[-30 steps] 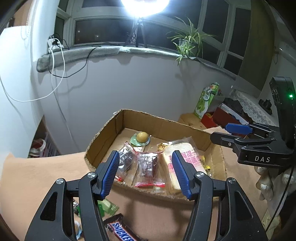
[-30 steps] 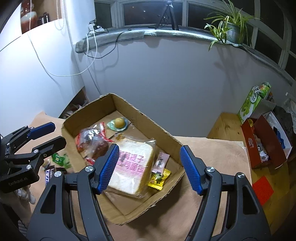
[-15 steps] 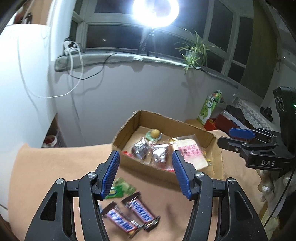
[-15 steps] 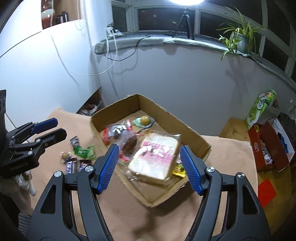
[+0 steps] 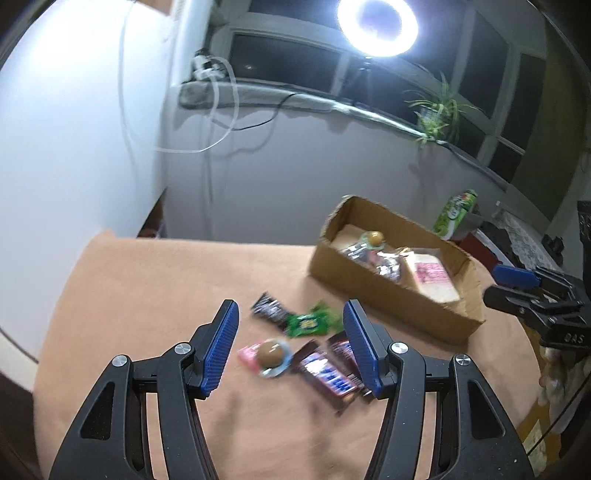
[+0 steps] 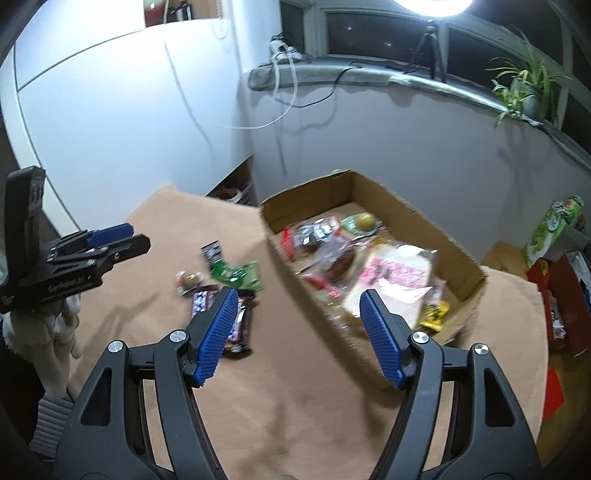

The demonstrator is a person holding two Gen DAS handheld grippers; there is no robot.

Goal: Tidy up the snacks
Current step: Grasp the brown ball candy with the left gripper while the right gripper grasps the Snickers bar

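A cardboard box (image 5: 399,302) (image 6: 458,254) on the tan table holds a bread pack (image 6: 391,280), dark wrapped cakes (image 6: 314,240) and a round sweet on a green wrapper (image 6: 364,221). Loose snacks lie left of the box: two Snickers bars (image 5: 328,373) (image 6: 225,314), a green packet (image 5: 310,323) (image 6: 236,275), a black packet (image 5: 269,310) and a round brown sweet (image 5: 271,352) (image 6: 190,278). My left gripper (image 5: 291,347) is open, above the loose snacks. My right gripper (image 6: 299,332) is open and empty near the box's front corner.
A green carton (image 6: 550,225) and a red box (image 6: 561,295) stand beyond the table's right edge. A white cabinet (image 5: 66,147) is at the left. A ring light (image 5: 376,26) and a potted plant (image 5: 439,110) are on the window sill.
Both grippers have pulled back and swung left, away from the box. The loose snacks now lie between the left gripper's fingers. Both stay open.
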